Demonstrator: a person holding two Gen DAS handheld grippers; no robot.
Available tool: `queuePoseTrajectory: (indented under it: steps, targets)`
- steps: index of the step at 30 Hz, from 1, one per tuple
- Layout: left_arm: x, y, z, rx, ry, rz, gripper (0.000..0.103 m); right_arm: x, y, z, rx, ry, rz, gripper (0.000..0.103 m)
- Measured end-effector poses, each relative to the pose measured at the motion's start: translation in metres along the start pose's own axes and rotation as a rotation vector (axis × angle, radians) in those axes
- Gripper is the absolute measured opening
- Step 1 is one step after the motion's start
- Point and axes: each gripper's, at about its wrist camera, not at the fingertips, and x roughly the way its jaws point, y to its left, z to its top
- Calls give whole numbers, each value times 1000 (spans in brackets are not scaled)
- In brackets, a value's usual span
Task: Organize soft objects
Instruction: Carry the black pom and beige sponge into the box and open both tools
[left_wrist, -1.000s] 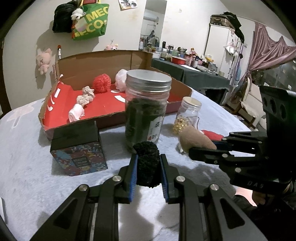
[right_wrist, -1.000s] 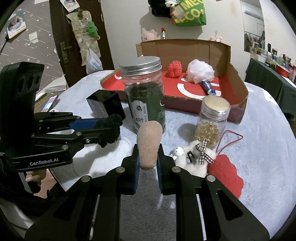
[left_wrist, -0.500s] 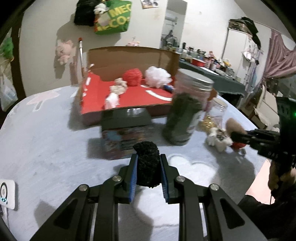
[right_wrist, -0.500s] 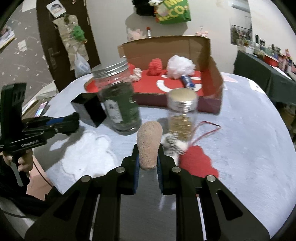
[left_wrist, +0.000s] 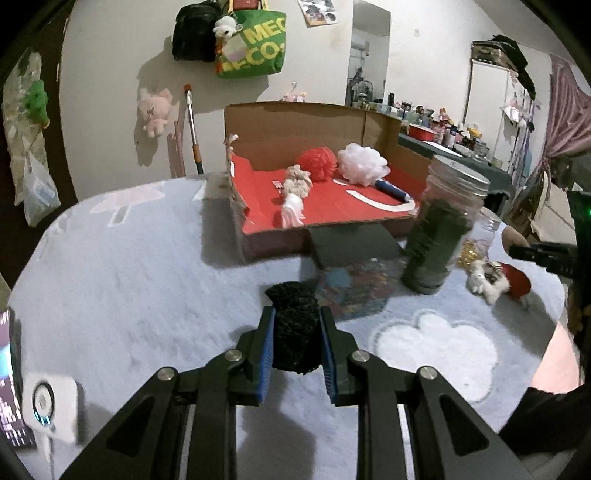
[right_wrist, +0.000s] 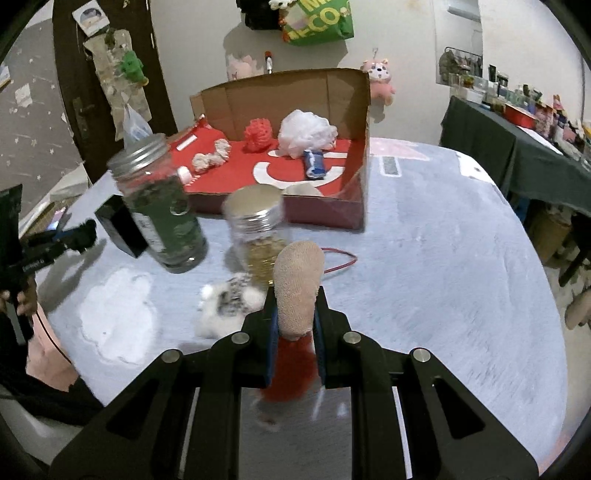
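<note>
The left gripper (left_wrist: 295, 341) clamps a black, coarse-knit soft pad (left_wrist: 294, 328) between its blue-lined fingers, held above the pale grey fleece tablecloth (left_wrist: 129, 280). The right gripper (right_wrist: 295, 325) is pinched tight on a tan, rounded terry puff (right_wrist: 298, 286) that stands upright out of its jaws.

Only the left wrist view shows a white device with a round dial (left_wrist: 48, 410) at the near left edge of the table; only the right wrist view shows a red fuzzy piece (right_wrist: 293, 373) lying under the right gripper and a thin red cord (right_wrist: 341, 258) looping beyond it.

Farther out stand a tall glass jar of dark green leaves (right_wrist: 162, 214) with a metal lid, a smaller jar of golden bits (right_wrist: 260, 236) and a dark printed box (left_wrist: 354, 273). A white plush toy (right_wrist: 225, 308) lies (blurred) near the jars.

At the far side sits an open cardboard box with a red floor (right_wrist: 354, 155) holding a red pom-pom (right_wrist: 258, 133), a white mesh bath pouf (right_wrist: 306, 133) and a cream knotted rope (left_wrist: 297, 184). A green tote bag (left_wrist: 253, 44) hangs on the white wall.
</note>
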Motion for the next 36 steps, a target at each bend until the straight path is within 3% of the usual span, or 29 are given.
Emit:
queuePoseTrajectory:
  steps: [9,19,29,36]
  targets:
    - [17,18,28,126,-34,-76,24,22,-15,28,-96,25,48,16]
    - [30,16,83,232,-35,-162,24,34,-15,75,-189,35,73,16]
    - [80,-13,136,244,93,-225,24,70,2,130,-209,109,182,16]
    - [128,-27,154,231,242,-196,24,112,13,159,-206,213,211,16]
